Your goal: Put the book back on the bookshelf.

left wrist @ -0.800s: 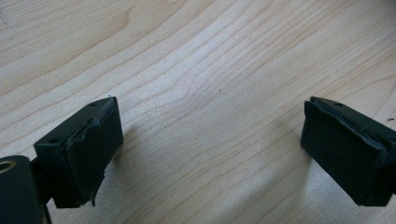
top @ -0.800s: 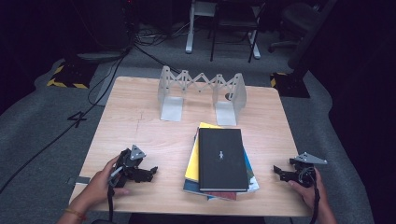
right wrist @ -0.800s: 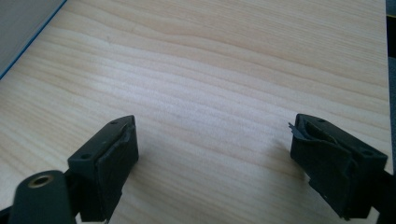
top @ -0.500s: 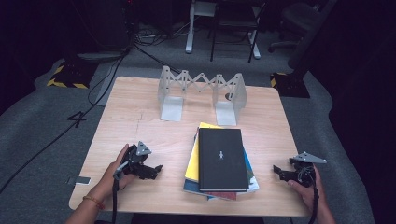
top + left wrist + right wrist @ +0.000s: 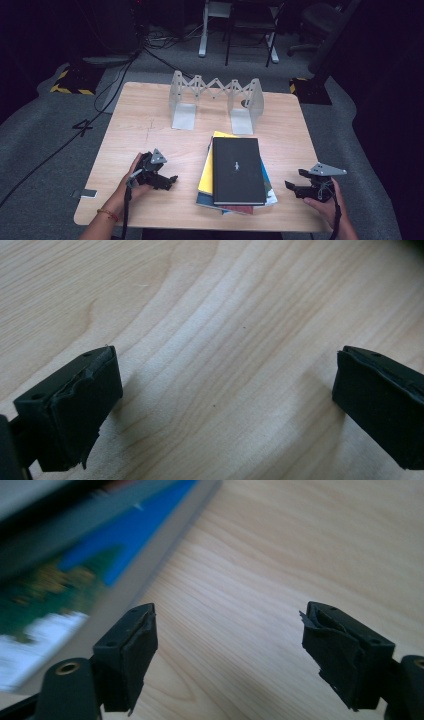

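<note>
A: High view: where's the stack of books?
B: Mid-counter, toward the near edge, a black book on top. Left tongs sit near its left side, right tongs near its right, neither touching.
A: Left gripper view?
B: Jaws spread wide over bare wood.
A: Right gripper view?
B: Jaws apart, nothing between; the stack's blurred edge lies ahead.

- From above, my table is lit evenly and brightly — the room around it falls to near black.
- My left gripper view is sharp, with soft shadows beside the jaws.
- My right gripper view blurs the books — wood grain stays clear.
</note>
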The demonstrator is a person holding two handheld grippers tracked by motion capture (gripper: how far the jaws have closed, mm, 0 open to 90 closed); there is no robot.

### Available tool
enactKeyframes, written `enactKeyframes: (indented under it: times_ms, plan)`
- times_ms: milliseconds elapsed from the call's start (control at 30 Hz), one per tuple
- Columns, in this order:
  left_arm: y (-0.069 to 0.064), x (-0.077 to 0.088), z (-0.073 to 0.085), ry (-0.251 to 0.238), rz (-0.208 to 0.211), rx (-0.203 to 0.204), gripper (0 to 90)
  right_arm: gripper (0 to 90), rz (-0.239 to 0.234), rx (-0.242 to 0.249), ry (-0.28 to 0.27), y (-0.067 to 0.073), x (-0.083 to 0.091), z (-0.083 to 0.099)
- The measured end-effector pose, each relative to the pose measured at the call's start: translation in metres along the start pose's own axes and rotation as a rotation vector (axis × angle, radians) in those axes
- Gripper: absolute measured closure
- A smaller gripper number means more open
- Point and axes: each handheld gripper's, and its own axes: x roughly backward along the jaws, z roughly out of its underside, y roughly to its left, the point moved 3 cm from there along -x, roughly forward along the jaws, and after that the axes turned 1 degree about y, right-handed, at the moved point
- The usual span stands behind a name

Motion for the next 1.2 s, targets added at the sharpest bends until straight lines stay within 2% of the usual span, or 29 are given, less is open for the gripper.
enactKeyframes:
  times_ms: [67,133,233,300,333,433,567,633,700,767,967,1100,1200]
  plan:
    - [0.0,0.001,0.001,-0.001,0.005,-0.012,0.4,22.3,-0.033,0.012,-0.04,0.01,0.007,-0.009]
    - [-0.003,0.002,0.002,-0.001,0.014,-0.018,0.5,22.0,-0.044,0.017,-0.064,0.021,0.012,-0.018]
    - [-0.005,0.002,0.003,0.0,0.032,-0.039,0.5,22.1,-0.068,0.05,-0.074,0.038,0.017,-0.028]
    - [-0.006,0.003,0.003,0.001,0.026,-0.037,0.5,23.0,-0.085,0.081,-0.081,0.05,0.019,-0.035]
    - [-0.006,0.003,0.003,0.001,0.026,-0.037,0.5,23.0,-0.085,0.081,-0.081,0.05,0.019,-0.035]
    - [-0.008,0.004,0.005,-0.002,0.02,-0.031,0.5,23.5,-0.12,0.115,-0.089,0.066,0.017,-0.046]
    - [-0.009,0.004,0.005,-0.002,0.022,-0.028,0.5,23.8,-0.141,0.147,-0.094,0.081,0.015,-0.053]
    - [-0.009,0.004,0.005,-0.001,0.022,-0.031,0.5,23.4,-0.125,0.15,-0.101,0.084,0.016,-0.055]
    - [-0.01,0.004,0.005,-0.002,0.021,-0.032,0.5,23.0,-0.151,0.134,-0.112,0.084,0.018,-0.057]
    - [-0.01,0.004,0.005,-0.001,0.025,-0.032,0.5,22.9,-0.133,0.137,-0.106,0.084,0.019,-0.058]
    - [-0.011,0.004,0.005,-0.001,0.027,-0.035,0.5,22.9,-0.167,0.148,-0.114,0.094,0.02,-0.062]
    - [-0.012,0.004,0.005,-0.001,0.033,-0.041,0.5,22.0,-0.192,0.184,-0.08,0.106,0.011,-0.064]
    - [-0.012,0.004,0.005,0.0,0.032,-0.042,0.4,19.7,-0.214,0.179,-0.079,0.11,0.006,-0.066]
